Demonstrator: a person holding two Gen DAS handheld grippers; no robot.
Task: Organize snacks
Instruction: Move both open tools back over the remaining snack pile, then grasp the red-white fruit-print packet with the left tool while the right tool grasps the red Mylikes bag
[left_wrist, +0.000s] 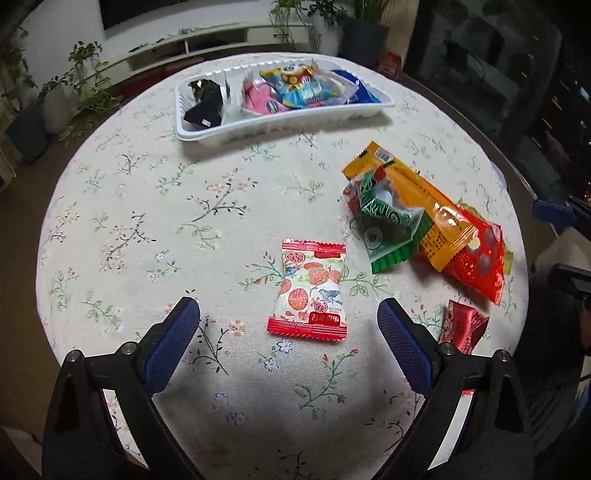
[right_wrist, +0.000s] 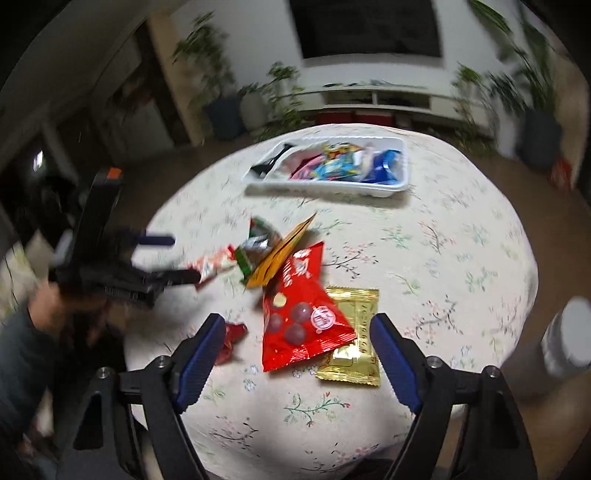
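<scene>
In the left wrist view, my left gripper is open, its blue fingers either side of a white and red fruit-print snack packet lying flat on the floral tablecloth. A pile of green, orange and red packets lies to the right. A white tray with several snacks stands at the far side. In the right wrist view, my right gripper is open above a red packet that overlaps a gold packet. The left gripper shows at the left, blurred.
A small dark red wrapper lies by the table's right edge, also near my right gripper's left finger. The round table ends close on all sides. Potted plants and a low shelf stand beyond.
</scene>
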